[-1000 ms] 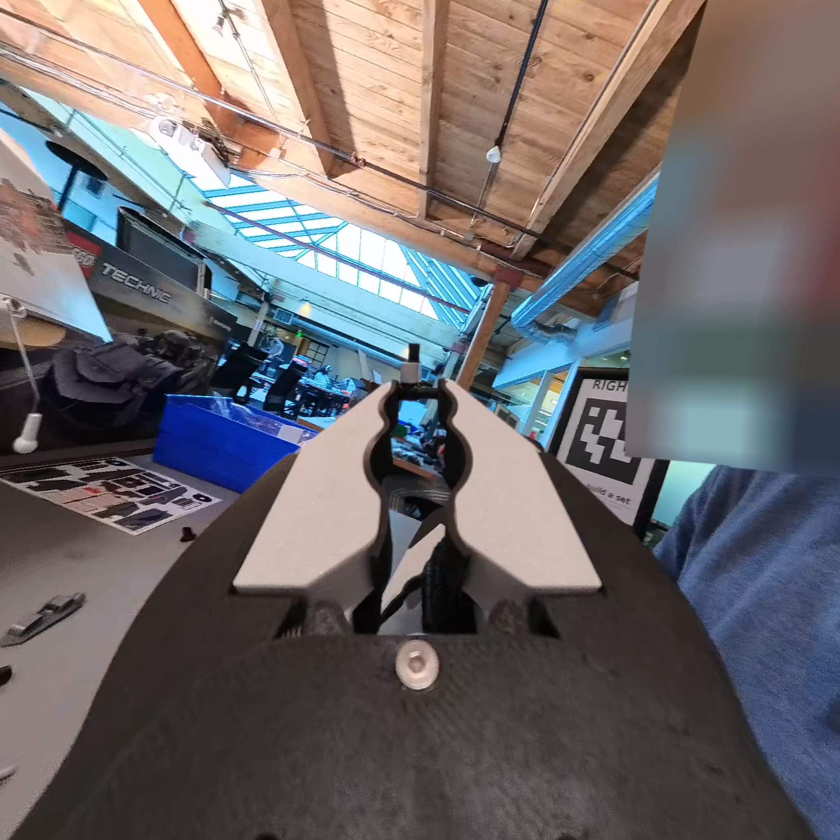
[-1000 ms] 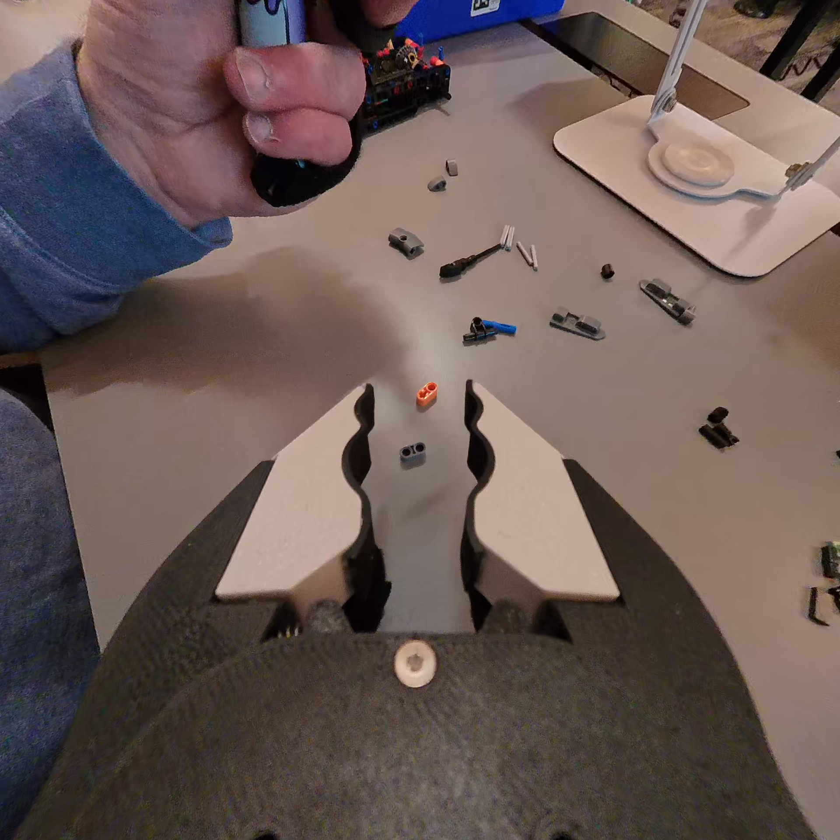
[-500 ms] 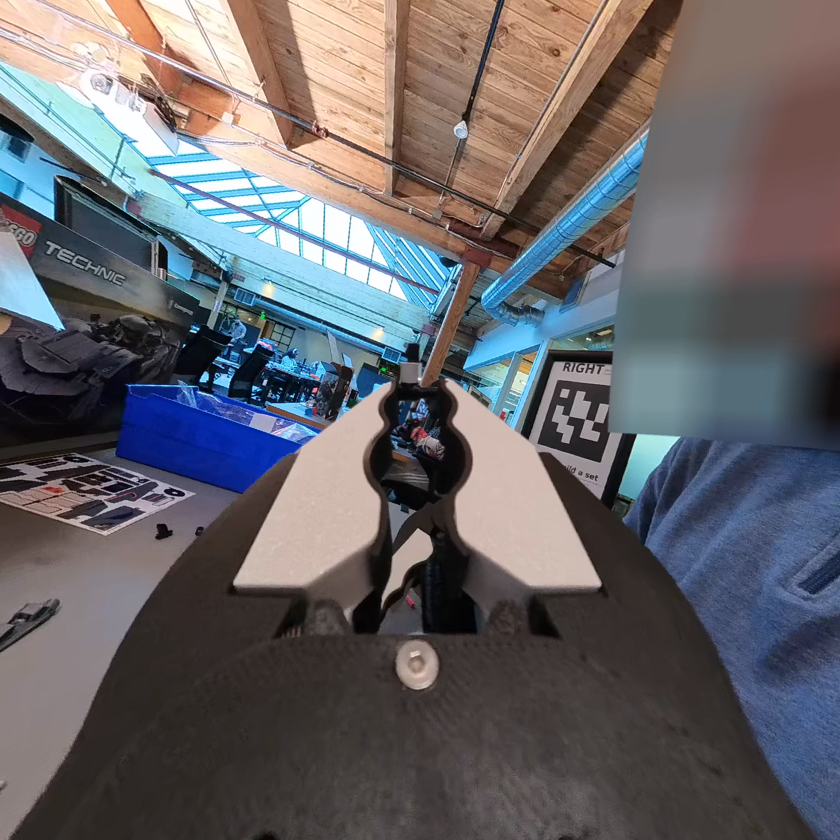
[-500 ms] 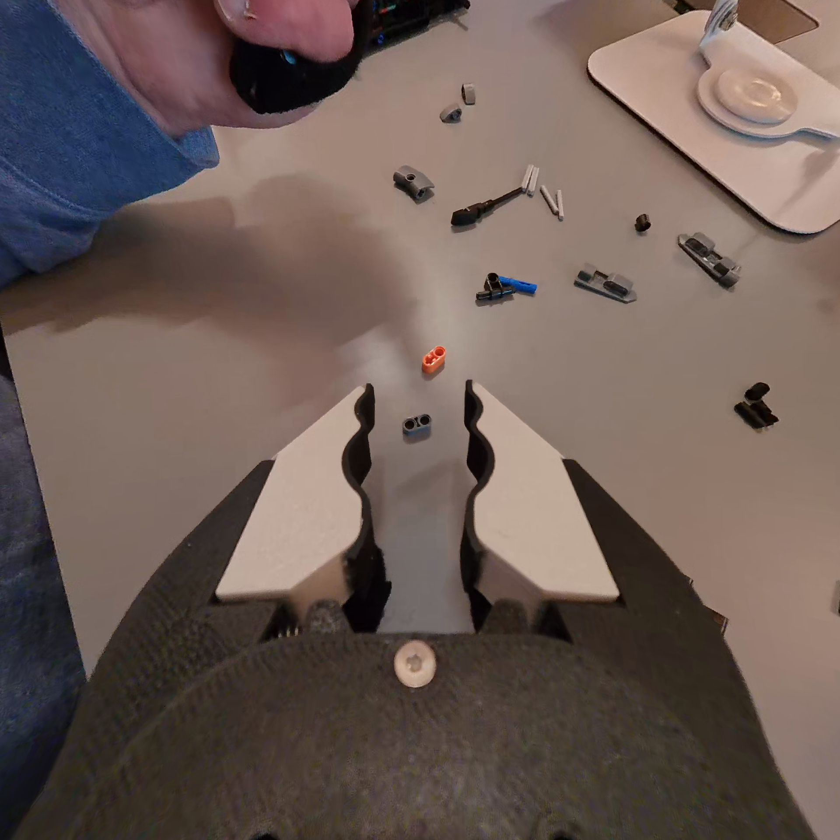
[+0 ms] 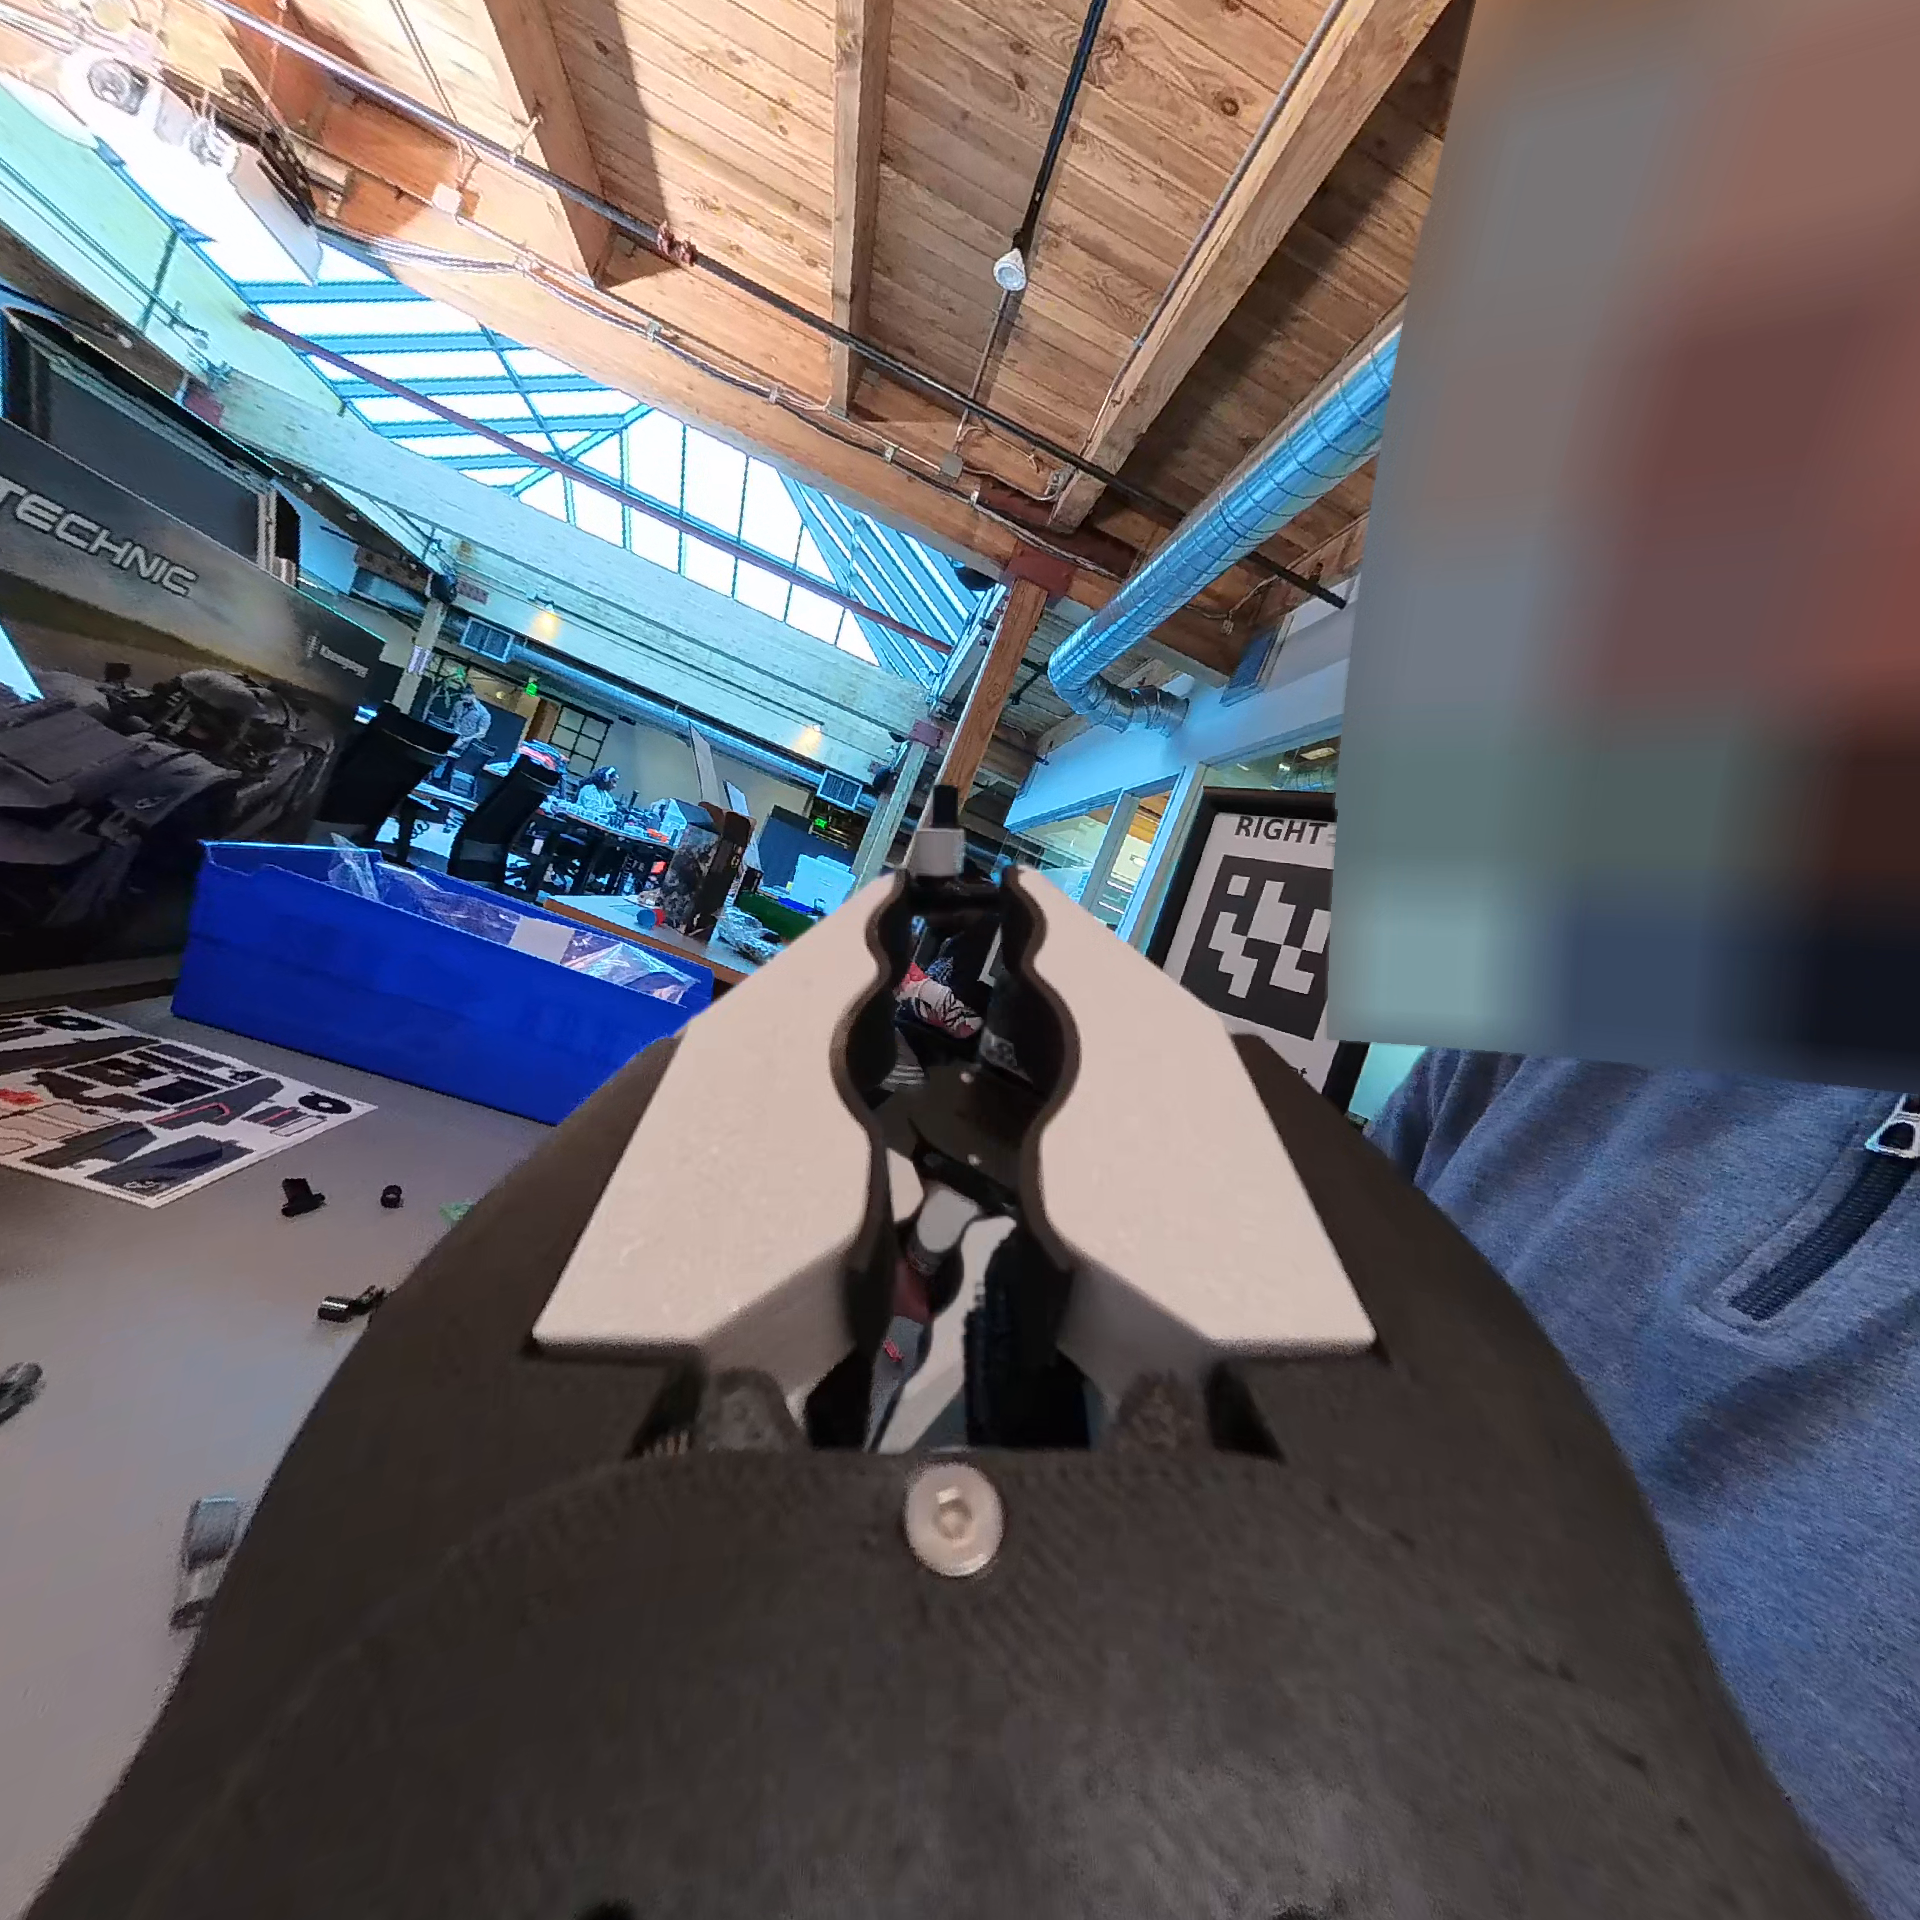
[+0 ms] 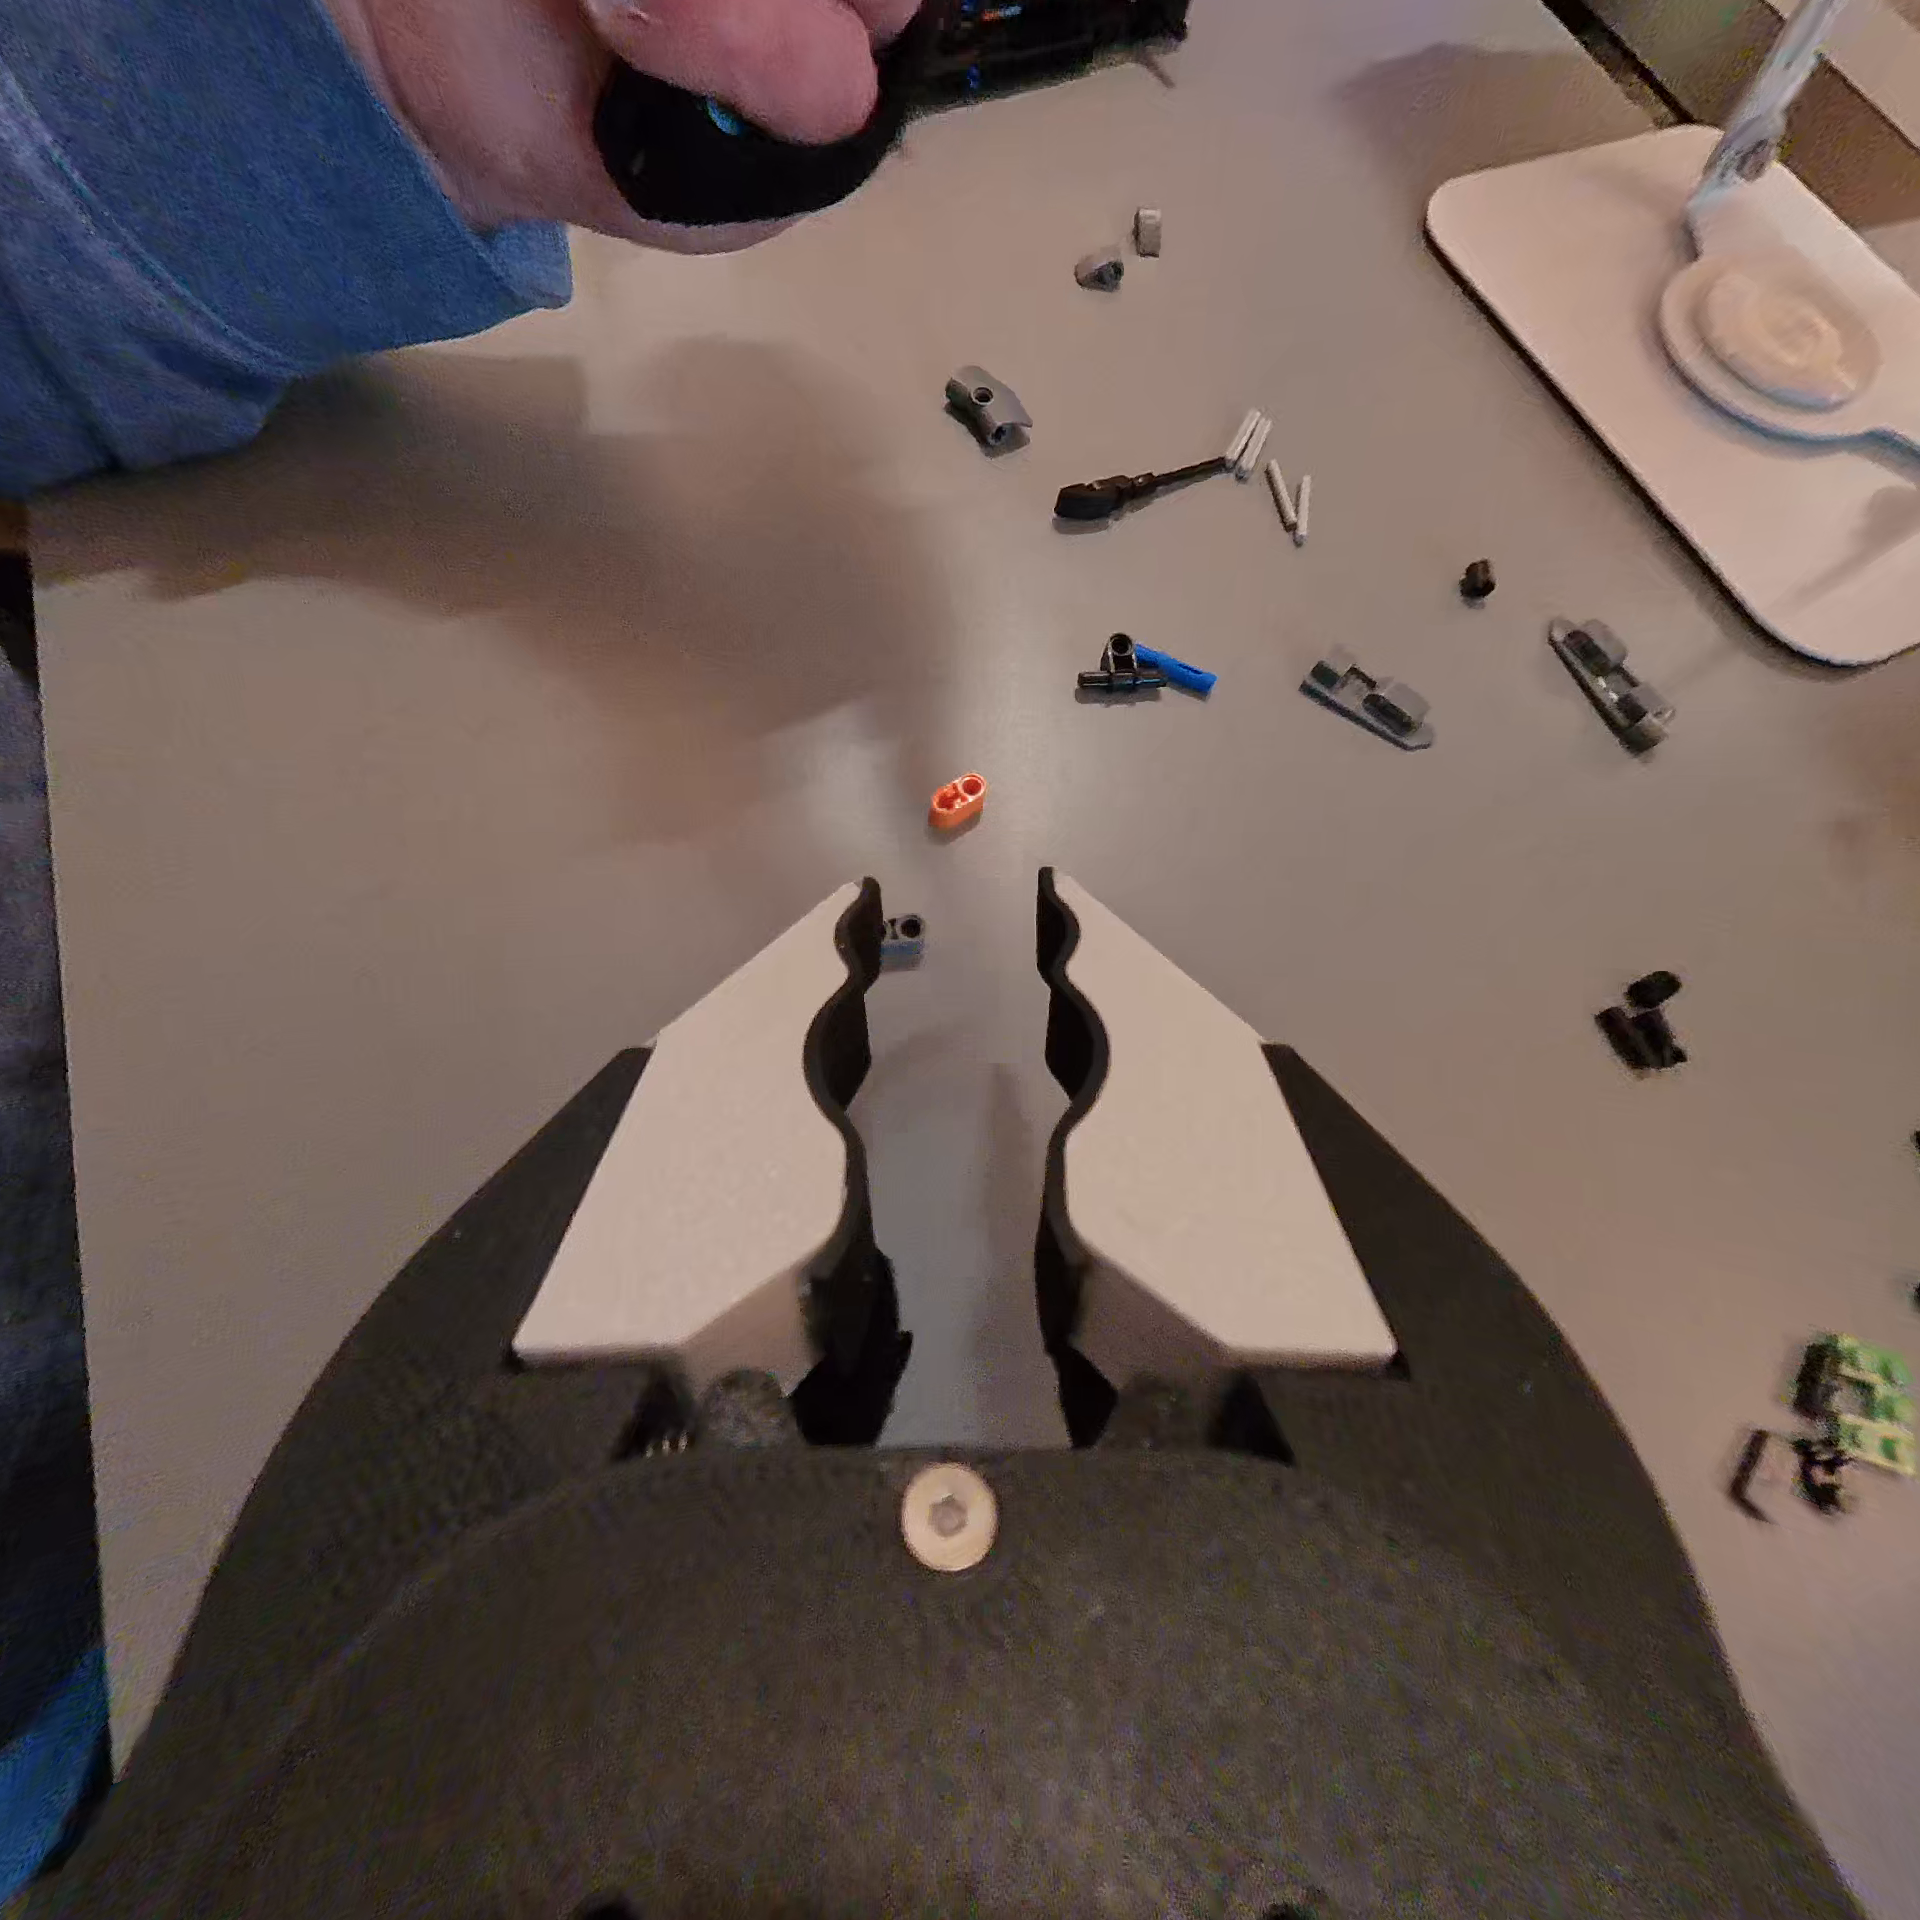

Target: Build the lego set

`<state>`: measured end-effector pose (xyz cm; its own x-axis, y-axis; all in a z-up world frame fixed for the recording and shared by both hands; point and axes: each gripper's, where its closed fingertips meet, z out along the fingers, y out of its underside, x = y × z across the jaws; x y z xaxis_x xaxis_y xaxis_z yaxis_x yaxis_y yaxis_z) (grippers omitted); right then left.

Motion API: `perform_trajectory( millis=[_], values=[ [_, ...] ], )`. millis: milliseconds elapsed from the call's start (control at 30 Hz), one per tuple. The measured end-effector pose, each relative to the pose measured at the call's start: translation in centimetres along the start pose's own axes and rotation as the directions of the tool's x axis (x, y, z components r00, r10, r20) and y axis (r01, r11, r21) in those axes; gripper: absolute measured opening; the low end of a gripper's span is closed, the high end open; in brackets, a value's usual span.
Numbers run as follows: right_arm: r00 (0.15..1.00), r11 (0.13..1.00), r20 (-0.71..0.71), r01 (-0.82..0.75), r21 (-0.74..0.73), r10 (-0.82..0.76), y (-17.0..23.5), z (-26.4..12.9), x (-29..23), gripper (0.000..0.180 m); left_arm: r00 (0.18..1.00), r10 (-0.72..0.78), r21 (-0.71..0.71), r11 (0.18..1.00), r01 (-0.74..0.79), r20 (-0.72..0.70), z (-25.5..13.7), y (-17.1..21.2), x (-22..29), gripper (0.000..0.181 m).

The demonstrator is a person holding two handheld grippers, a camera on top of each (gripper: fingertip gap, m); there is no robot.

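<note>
The right gripper (image 6: 954,904) hangs low over the grey table (image 6: 520,831), its fingers set well apart with nothing between them. A small grey piece (image 6: 904,938) lies on the table just inside the left fingertip, partly hidden by it, and an orange piece (image 6: 958,801) lies a little farther off, just beyond the tips. Farther still and to the right are scattered loose parts — a black and blue piece (image 6: 1143,668), a black rod (image 6: 1138,488), thin white pins (image 6: 1273,473) and two grey flat pieces (image 6: 1366,701).

At the far left, a hand (image 6: 623,94) in a blue sleeve grips a black handle.

The left gripper (image 5: 956,888) tilts upward toward the wooden ceiling, its fingers narrowed on a small grey and black piece (image 5: 938,847) pinched at the tips. A blue bin (image 5: 416,987) stands at the far left on the table — beside it lies a printed sheet (image 5: 145,1101).
</note>
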<state>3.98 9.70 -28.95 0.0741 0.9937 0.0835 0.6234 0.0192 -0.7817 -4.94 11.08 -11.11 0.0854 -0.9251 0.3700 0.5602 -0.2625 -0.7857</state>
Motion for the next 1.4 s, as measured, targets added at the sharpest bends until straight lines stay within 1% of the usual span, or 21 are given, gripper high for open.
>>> perform_trajectory(
  millis=[100, 200, 333, 400, 533, 667, 867, 967, 1067, 1133, 1267, 1400],
  values=[
    [0.993, 0.995, 0.071, 0.097, -0.012, -0.096, 0.0, -0.3, 0.1, 0.024, 1.0, -0.016, -0.01, 1.0, 0.015, -0.013, 0.0, 0.3, 0.0, 0.014],
    [0.973, 0.984, 0.159, 0.175, -0.024, -0.169, -0.1, 0.0, 0.1, 0.024, 0.999, -0.03, -0.011, 1.0, 0.029, -0.026, 0.0, 0.5, 0.0, 0.014],
    [0.925, 0.961, 0.292, 0.27, -0.06, -0.242, 0.9, 0.9, -0.4, 0.025, 0.999, -0.038, -0.021, 0.999, 0.038, -0.031, 0.0, 0.8, -0.1, 0.013],
    [0.889, 0.95, 0.371, 0.307, -0.053, -0.267, 1.4, 1.4, -1.2, 0.024, 0.999, -0.042, -0.027, 0.999, 0.041, -0.029, 0.0, 0.9, -0.2, 0.013],
    [0.844, 0.92, 0.434, 0.385, -0.078, -0.316, 2.4, 2.5, -1.6, 0.02, 0.998, -0.05, -0.036, 0.998, 0.049, -0.03, 0.1, 1.2, -0.5, 0.014],
    [0.821, 0.915, 0.471, 0.398, -0.069, -0.322, 2.6, 3.0, -1.9, 0.011, 0.998, -0.057, -0.04, 0.998, 0.055, -0.032, 0.1, 1.3, -0.6, 0.014],
    [0.82, 0.936, 0.494, 0.351, -0.036, -0.288, 2.1, 2.8, -2.0, 0.01, 0.997, -0.069, -0.048, 0.997, 0.067, -0.038, 0.1, 1.4, -0.9, 0.014],
    [0.84, 0.965, 0.488, 0.261, 0.021, -0.238, 0.0, 1.7, -1.4, 0.009, 0.997, -0.07, -0.056, 0.996, 0.068, -0.037, 0.1, 1.5, -1.0, 0.014],
    [0.85, 0.976, 0.48, 0.182, 0.12, -0.217, -3.4, -0.4, -0.2, 0.009, 0.997, -0.067, -0.069, 0.996, 0.065, -0.037, 0.2, 1.7, -1.0, 0.014],
    [0.857, 0.967, 0.455, 0.172, 0.19, -0.242, -5.8, -2.0, 0.4, 0.009, 0.997, -0.063, -0.082, 0.995, 0.06, -0.039, 0.2, 1.8, -0.8, 0.014],
    [0.864, 0.942, 0.409, 0.19, 0.278, -0.295, -9.6, -4.7, 1.2, 0.009, 0.997, -0.058, -0.093, 0.994, 0.053, -0.054, 0.3, 1.8, -0.4, 0.014],
    [0.866, 0.924, 0.369, 0.231, 0.304, -0.338, -11.4, -6.1, 1.7, 0.009, 0.998, -0.042, -0.093, 0.995, 0.038, -0.047, 0.5, 1.8, -0.3, 0.014]
  ],
)
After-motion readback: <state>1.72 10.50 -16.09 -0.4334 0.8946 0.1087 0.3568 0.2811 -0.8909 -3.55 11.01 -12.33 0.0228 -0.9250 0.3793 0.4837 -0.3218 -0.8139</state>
